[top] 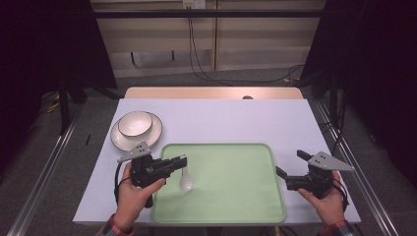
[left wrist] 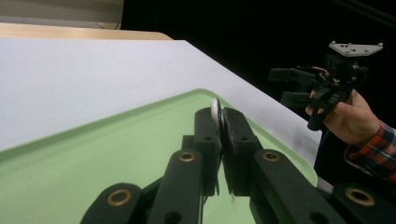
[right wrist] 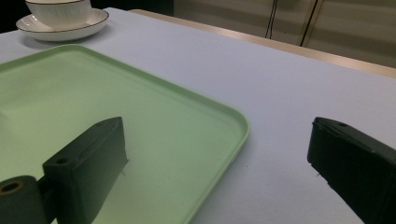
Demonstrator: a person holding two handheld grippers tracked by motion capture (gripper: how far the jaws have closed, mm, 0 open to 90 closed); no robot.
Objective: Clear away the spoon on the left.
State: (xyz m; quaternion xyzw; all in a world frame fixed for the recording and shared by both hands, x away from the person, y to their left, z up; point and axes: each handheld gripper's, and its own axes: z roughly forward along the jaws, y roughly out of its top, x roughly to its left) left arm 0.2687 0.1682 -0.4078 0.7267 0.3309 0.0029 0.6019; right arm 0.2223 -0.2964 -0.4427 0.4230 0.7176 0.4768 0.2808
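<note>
Spoon (top: 185, 181) hangs by its handle from the left claw (top: 184, 161), whose jaws are pinched on it, the white bowl end dangling over the left part of the green tray (top: 236, 196) near the bench's front edge. The step looks like carrying the spoon, perhaps to lay it on the tray; that calls for lowering it gently before letting go. Right claw (top: 291, 164) waits spread beside the tray's right rim. Bowl (top: 135, 123) sits on a plate (top: 153, 133) toward the left back corner.
</note>
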